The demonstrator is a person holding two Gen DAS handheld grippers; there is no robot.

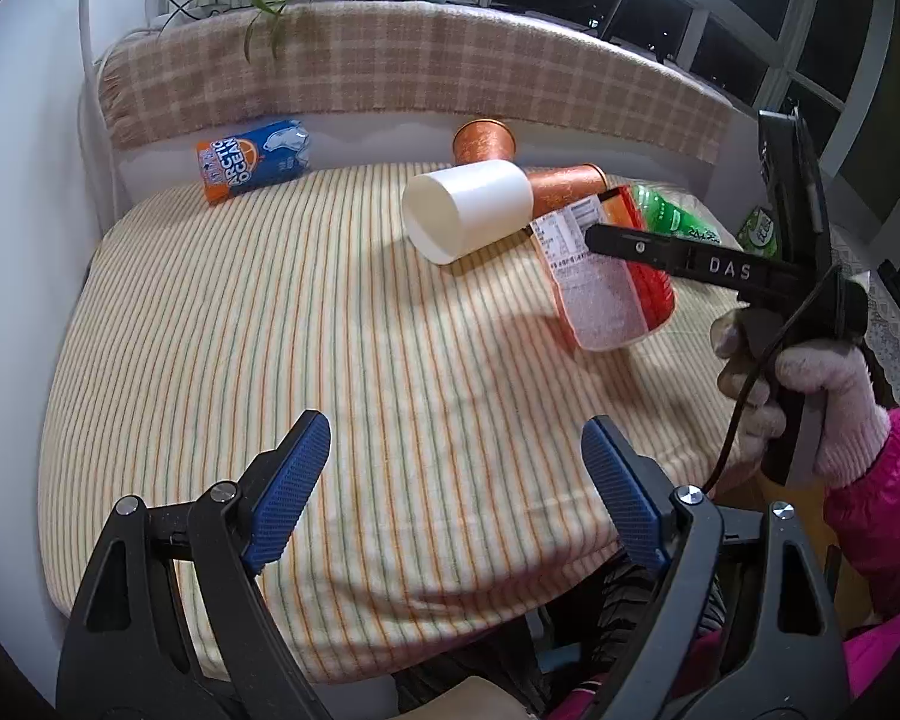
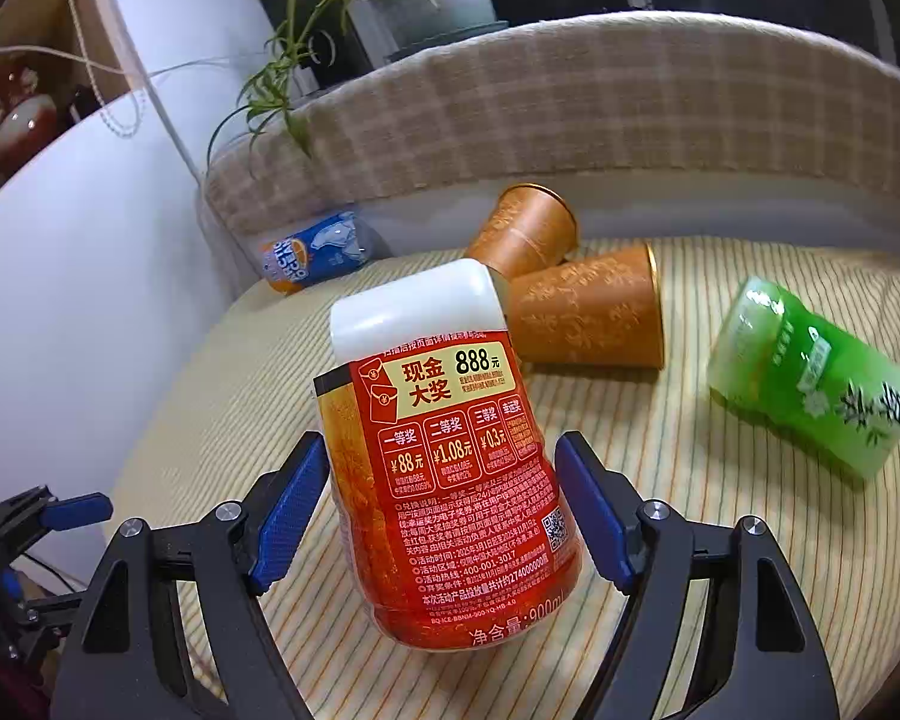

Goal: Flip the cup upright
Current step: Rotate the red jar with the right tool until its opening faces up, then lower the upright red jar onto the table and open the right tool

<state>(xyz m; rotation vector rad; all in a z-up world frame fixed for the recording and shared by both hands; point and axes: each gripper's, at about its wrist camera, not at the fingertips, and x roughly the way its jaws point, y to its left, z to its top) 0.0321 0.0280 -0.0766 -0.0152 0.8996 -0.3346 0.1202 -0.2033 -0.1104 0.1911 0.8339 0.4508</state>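
Note:
A red-labelled cup (image 2: 450, 492) lies on its side on the striped cloth, between the blue pads of my right gripper (image 2: 444, 516). The pads stand close to its sides with small gaps, so the gripper is open. The same cup (image 1: 606, 282) shows in the left wrist view with the right gripper's finger (image 1: 660, 252) over it. A white cup (image 1: 468, 210) lies on its side behind it. My left gripper (image 1: 456, 480) is open and empty, low over the cloth's near edge.
Two orange cups (image 2: 588, 312) lie on their sides at the back. A green cup (image 2: 810, 378) lies at the right, a blue Arctic Ocean cup (image 1: 252, 159) at the back left. A plaid-covered ledge (image 1: 390, 66) with a potted plant bounds the far side.

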